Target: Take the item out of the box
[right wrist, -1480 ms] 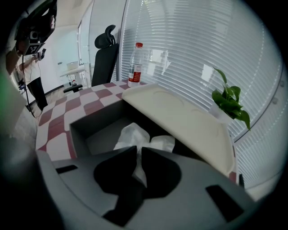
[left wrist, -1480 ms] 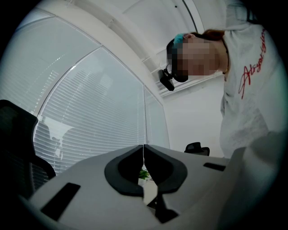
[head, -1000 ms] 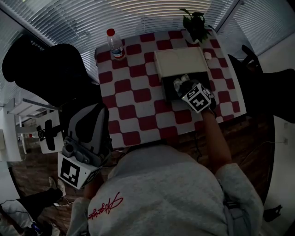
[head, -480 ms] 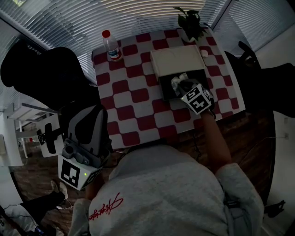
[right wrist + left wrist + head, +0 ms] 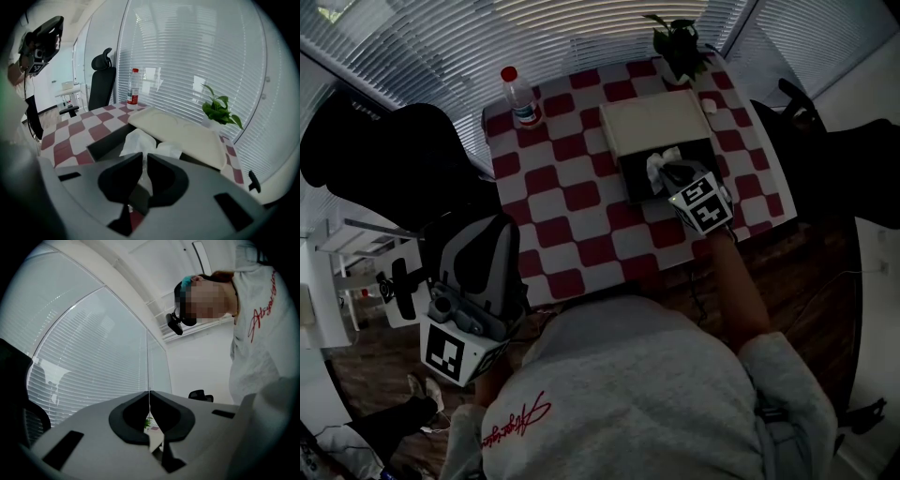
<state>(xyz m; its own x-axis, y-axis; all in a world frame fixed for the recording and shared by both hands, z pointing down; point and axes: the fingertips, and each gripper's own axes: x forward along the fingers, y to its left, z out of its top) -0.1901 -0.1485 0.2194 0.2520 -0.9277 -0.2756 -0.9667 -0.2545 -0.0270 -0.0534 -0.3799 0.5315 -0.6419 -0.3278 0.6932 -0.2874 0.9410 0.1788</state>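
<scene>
Right gripper [image 5: 668,175] was found over the open near part of the box [image 5: 630,180], pointing downward. Its fingers [image 5: 123,176] stood narrow and were closed on the white crumpled item [image 5: 139,140]. The item's loose upper folds spread out beyond the fingertips, above the box's dark interior. Its lower end was hidden behind the fingers, so whether it touched the box floor could not be told.

A cream lid [image 5: 652,122] covered the far part of the box, directly behind the item. The box sat toward the far right of the red-and-white checked surface [image 5: 572,197].

Other items noted: a clear bottle with a red cap [image 5: 521,97] at the far left corner, upright and well apart from the box; a potted plant [image 5: 678,42] at the far edge, just beyond the lid; a small white object [image 5: 710,106] beside the lid's right corner. A black chair [image 5: 384,159] stood off the surface's left side.

Left gripper [image 5: 487,230] was held off the surface near the person's body, fingers [image 5: 136,416] together with nothing between them.
</scene>
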